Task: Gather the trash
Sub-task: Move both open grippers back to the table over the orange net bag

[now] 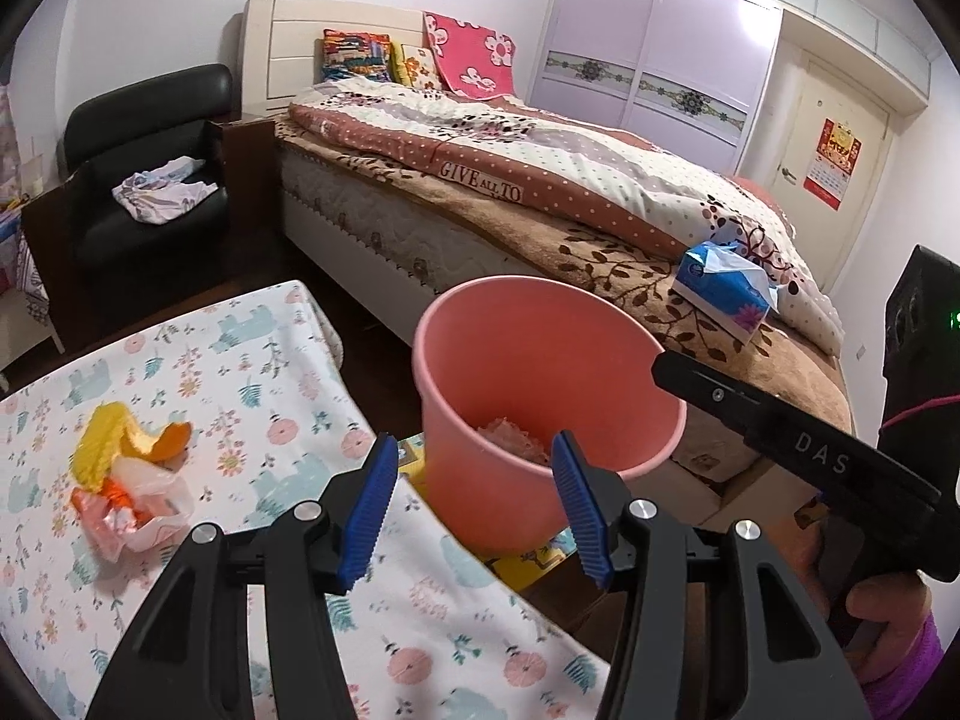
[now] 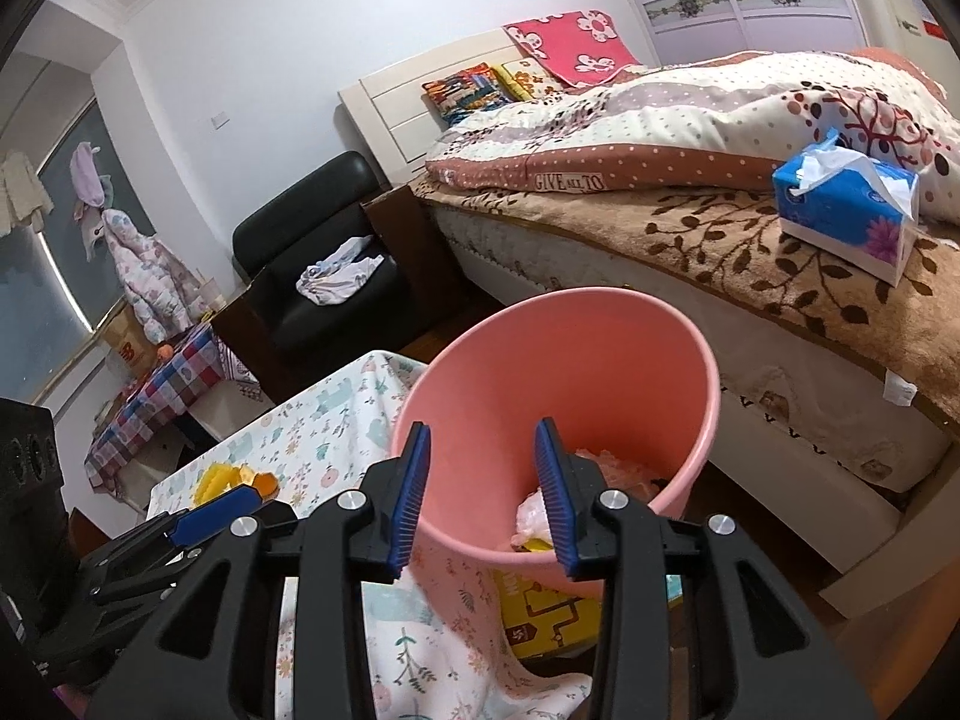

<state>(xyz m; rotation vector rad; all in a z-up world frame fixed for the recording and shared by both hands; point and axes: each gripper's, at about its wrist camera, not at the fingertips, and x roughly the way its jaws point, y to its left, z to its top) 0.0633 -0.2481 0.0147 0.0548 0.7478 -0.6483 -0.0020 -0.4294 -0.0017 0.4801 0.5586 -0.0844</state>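
A pink bin [image 1: 510,360] stands beside the table with the floral cloth [image 1: 270,372]; crumpled wrappers [image 1: 510,435] lie at its bottom. My left gripper [image 1: 474,504] is open and empty, level with the bin's near rim. On the cloth to its left lies a pile of yellow, orange and white trash [image 1: 129,480]. My right gripper [image 2: 483,492] hovers open over the bin's [image 2: 570,372] mouth, nothing between its blue pads; wrappers [image 2: 531,516] lie below. Its black body [image 1: 780,426] reaches over the rim from the right. The trash pile [image 2: 222,477] shows beyond the left gripper's pad [image 2: 210,510].
A bed [image 1: 540,228] runs behind the bin, with a blue tissue box [image 1: 723,294] [image 2: 846,216] on its near edge. A black armchair [image 1: 150,180] with a cloth on it stands at the left. A yellow carton [image 2: 540,618] lies under the bin.
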